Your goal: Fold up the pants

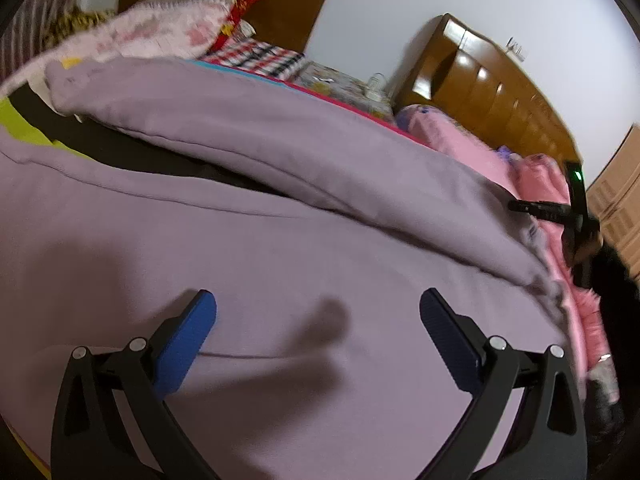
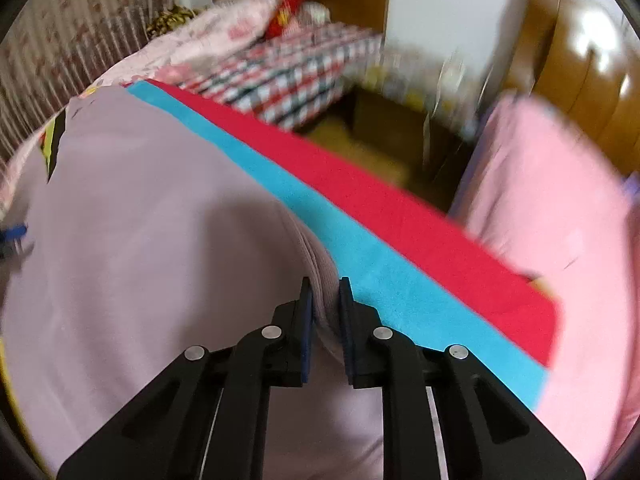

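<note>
Right gripper [image 2: 325, 300] clenched on a bunched fold of the pants [image 2: 132, 240], ribbed edge pinched between the blue pads [image 2: 307, 320]. Left gripper [image 1: 318, 312] released, pads [image 1: 188, 344] spread wide just above flat lilac cloth, shadow cast between them; contact with the cloth hard to judge.

Pants [image 1: 280, 208] spread over most of the bed, long axis running from near the cameras away toward the pillows [image 2: 240, 24], one leg lying folded over the other along a ridge seen only from the left wrist. Far ends cut off by the frame edge and by the fold; a dark gap under the ridge hides what lies beneath.

From the right wrist only: blue stripe [image 2: 360, 264] and red stripe [image 2: 420, 224] of a towel beside the pants, plus a checked blanket [image 2: 296, 76], heavily blurred. From the left wrist only: part of the other gripper at the far right, black with a green light, jaws out of sight. Pink quilt [image 1: 532, 176] and wooden cabinet [image 1: 480, 80] beyond, soft with motion blur.
</note>
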The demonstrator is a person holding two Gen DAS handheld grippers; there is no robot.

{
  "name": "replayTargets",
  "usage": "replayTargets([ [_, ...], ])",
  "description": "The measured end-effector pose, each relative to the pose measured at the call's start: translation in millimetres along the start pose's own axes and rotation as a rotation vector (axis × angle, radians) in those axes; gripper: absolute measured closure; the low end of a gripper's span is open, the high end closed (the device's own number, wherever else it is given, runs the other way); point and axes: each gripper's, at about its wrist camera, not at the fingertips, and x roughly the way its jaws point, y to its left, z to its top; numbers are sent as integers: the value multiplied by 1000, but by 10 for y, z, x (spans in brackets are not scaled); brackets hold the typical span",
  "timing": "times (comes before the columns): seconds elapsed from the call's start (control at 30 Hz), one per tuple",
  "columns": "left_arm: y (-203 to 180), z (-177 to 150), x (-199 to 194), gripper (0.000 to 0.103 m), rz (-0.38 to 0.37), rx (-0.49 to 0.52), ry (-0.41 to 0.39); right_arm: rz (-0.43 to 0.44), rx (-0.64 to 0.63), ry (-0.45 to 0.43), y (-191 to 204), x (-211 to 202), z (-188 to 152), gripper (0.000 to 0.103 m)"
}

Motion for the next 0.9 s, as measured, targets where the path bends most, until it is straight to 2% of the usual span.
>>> replayTargets([
  [0.1,-3,163,-99,2,-74,-45,-24,-115,-69,-157,562,-631,-137,87],
  [0.2,-41,337,-188,2,-154,-64,-47,-217,-116,-282,1255,-1219,-476,87],
  [0.33,-77,383,-336,2,-232,-91,-61,-287,-113,-373,2106,-1608,-1045,88],
  [0.43,-42,231,-434,2,-262,-107,-44,-316,-74,-373,2663,-1696,-1601,88],
  [0.47,-27,159,-429,2,-266,-103,-21,-318,-55,-363,2734,-1734,-1761,88],
  [0.53,-4,37,-386,2,-267,-90,23,-281,41,-328,2815,-1532,-1981,88],
  [0.63,35,-40,-165,2,-241,-83,112,-294,76,-312,2874,-1328,-2043,88],
  [0.73,107,-39,-13,2,-223,-96,150,-298,134,-355,2862,-1368,-1971,88],
  [0.9,232,52,62,2,-290,-192,147,-315,196,-458,2819,-1680,-1933,88],
])
